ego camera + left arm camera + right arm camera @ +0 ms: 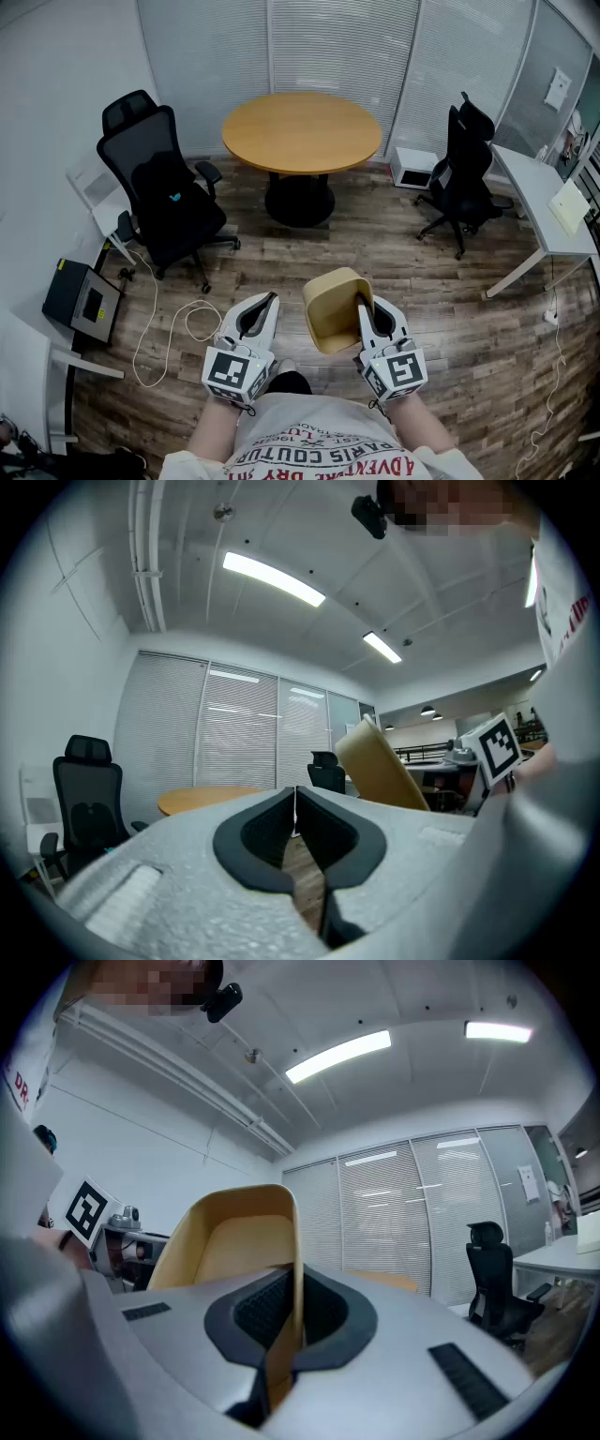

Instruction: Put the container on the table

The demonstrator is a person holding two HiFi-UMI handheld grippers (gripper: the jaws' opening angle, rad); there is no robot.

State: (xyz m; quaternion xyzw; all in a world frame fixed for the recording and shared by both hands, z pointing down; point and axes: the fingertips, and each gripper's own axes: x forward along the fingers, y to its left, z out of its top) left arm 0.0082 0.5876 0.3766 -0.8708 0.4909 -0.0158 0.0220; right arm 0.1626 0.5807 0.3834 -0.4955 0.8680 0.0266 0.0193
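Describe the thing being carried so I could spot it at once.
From the round wooden table, come across the plank floor toward the person. The right gripper pinches one wall of the container, held in the air. It is a tan, rounded, open tub, unlike the black chairs nearby.

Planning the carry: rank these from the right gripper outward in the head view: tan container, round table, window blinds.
1. tan container, clamped by its wall in the right gripper itself.
2. round table, ahead in mid-room, slightly left.
3. window blinds, on the far wall behind the table.
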